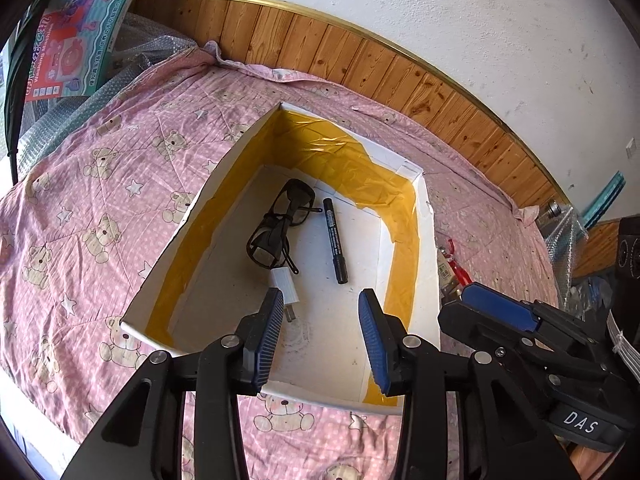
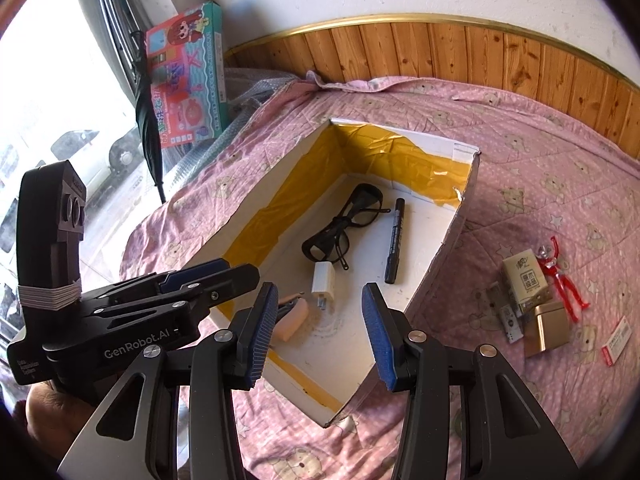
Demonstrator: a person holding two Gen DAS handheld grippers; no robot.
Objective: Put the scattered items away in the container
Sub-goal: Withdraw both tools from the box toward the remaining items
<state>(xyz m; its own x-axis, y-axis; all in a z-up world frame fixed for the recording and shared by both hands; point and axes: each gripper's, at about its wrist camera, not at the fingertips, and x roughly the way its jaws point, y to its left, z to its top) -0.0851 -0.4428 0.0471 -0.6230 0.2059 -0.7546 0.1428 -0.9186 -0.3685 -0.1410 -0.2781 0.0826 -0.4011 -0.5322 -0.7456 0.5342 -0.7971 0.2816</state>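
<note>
A white cardboard box [image 1: 208, 196] [image 2: 469, 208] lined with yellow tape lies on the bed. Inside it are black glasses [image 1: 280, 224] [image 2: 344, 224], a black marker [image 1: 335, 240] [image 2: 395, 246] and a white plug charger [image 1: 286, 285] [image 2: 323, 284]. A pink item [image 2: 294, 320] also lies in the box near its front left corner, partly hidden by a finger. My left gripper [image 1: 321, 300] [image 2: 236, 276] hangs open and empty over the box's near end. My right gripper [image 2: 320, 292] [image 1: 452, 308] is open and empty beside it.
On the pink bear-print bedspread [image 2: 520, 140] right of the box lie a red toy figure [image 2: 560, 276] [image 1: 452, 264], a small white carton [image 2: 524, 284], a gold box [image 2: 550, 328], a metal strip [image 2: 508, 318] and a white label [image 2: 616, 340]. A toy box [image 2: 188, 76] leans at the back left.
</note>
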